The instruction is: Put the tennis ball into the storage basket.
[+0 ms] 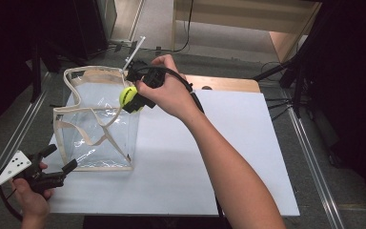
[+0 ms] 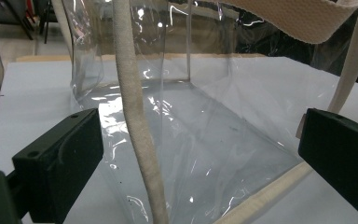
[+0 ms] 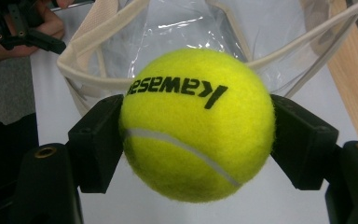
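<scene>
A yellow tennis ball [image 3: 197, 123] with black lettering sits clamped between the two black jaws of my right gripper [image 1: 132, 99], held in the air at the upper right rim of a clear plastic tote bag [image 1: 97, 119]. The ball [image 1: 127, 95] hangs just over the bag's cream-trimmed opening [image 3: 98, 77]. The bag stands upright on the white table surface [image 1: 219, 148] with cream straps [image 2: 135, 121] draped down its side. My left gripper [image 1: 63, 160] is open near the bag's lower left corner, its jaws spread on either side of the bag's bottom edge [image 2: 261, 198] without gripping it.
A wooden board [image 1: 224, 83] lies behind the white surface. Metal rails [image 1: 310, 152] run along both sides of the table. Dark stands and cables [image 1: 276, 71] crowd the back right. A wooden frame [image 1: 248, 19] stands farther back.
</scene>
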Motion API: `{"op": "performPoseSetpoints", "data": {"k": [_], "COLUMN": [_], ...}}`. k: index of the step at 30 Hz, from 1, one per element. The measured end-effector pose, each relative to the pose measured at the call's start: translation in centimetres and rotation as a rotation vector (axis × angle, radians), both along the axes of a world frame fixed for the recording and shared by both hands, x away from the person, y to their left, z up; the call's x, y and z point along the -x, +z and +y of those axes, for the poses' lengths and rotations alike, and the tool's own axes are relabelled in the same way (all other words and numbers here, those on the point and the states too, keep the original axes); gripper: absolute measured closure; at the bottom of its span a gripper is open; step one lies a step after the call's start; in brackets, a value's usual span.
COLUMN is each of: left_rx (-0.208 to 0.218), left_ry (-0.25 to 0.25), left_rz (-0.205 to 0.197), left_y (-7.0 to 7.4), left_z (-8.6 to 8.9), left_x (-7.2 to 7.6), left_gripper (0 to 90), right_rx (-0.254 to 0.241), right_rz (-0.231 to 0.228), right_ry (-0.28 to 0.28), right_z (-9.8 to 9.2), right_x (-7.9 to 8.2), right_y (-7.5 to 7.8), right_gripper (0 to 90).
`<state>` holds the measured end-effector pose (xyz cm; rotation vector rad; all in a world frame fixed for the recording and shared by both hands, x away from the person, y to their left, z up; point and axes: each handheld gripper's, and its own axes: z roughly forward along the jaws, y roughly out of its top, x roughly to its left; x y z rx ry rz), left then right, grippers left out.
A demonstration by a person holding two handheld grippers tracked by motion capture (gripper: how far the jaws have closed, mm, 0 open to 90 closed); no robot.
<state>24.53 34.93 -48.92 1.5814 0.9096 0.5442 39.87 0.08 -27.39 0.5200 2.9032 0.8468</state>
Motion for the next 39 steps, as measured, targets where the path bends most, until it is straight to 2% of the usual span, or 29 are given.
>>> {"op": "performPoseSetpoints", "data": {"k": [5, 8, 17, 28, 33, 39], "left_rx": [0.000, -0.001, -0.006, -0.014, -0.030, -0.031], "left_ry": [-0.001, -0.003, -0.010, -0.023, -0.031, -0.030], "left_rz": [0.001, 0.002, 0.002, 0.004, 0.005, 0.007], "left_y": [0.0, 0.0, 0.0, 0.0, 0.0, 0.0], "left_z": [0.0, 0.0, -0.1, -0.3, -0.3, -0.4], "left_x": [0.0, 0.0, 0.0, 0.0, -0.1, 0.0], "left_gripper": [0.2, 0.2, 0.2, 0.2, 0.2, 0.3], "right_rx": [-0.021, -0.013, -0.036, -0.043, -0.031, -0.020], "right_rz": [-0.004, -0.008, -0.006, -0.011, -0.004, 0.001], "right_ry": [0.000, 0.007, 0.014, 0.027, 0.040, 0.056], "right_z": [0.4, 0.6, 1.6, 3.6, 4.3, 5.1], "right_x": [-0.3, -0.4, -0.7, -0.7, -0.6, -0.9], "right_y": [0.7, 0.9, 1.3, 1.2, 0.9, 0.4], "right_gripper": [23.7, 23.7, 23.7, 23.7, 23.7, 23.7]}}
